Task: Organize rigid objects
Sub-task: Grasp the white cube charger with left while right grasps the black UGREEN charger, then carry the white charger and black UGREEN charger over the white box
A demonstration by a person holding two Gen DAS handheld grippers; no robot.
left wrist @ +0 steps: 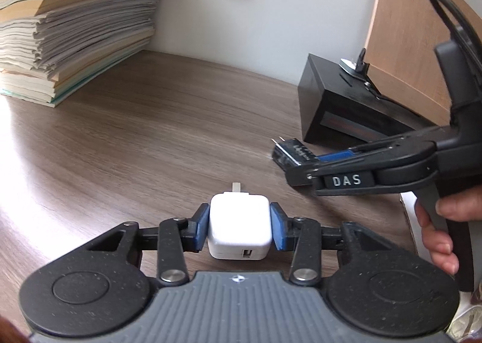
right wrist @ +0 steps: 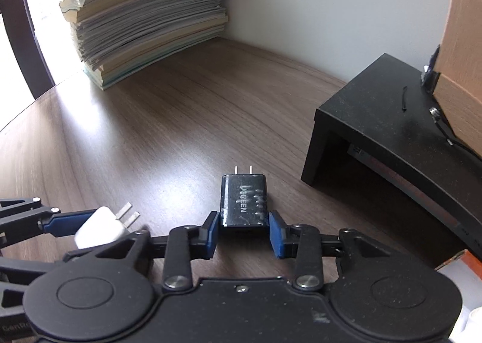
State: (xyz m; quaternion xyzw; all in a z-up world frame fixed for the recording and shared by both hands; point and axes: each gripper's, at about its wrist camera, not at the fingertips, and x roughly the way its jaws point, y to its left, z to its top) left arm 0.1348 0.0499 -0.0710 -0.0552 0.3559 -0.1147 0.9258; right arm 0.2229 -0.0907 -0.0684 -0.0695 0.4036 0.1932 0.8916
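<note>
The left gripper (left wrist: 239,227) pinches a white USB charger (left wrist: 239,224) by its sides, prongs forward; the right gripper (right wrist: 243,231) clamps a black UGREEN charger (right wrist: 244,201) likewise (both look lifted just above the wooden desk (left wrist: 150,132), though contact is hard to judge). Beyond stand a black stand (right wrist: 376,120) and a stack of books (left wrist: 75,35). Best to set each charger down flat, side by side with prongs aligned, before spreading the blue pads.

Both wrist views look low across one desk (left wrist: 150,132), side by side.
</note>
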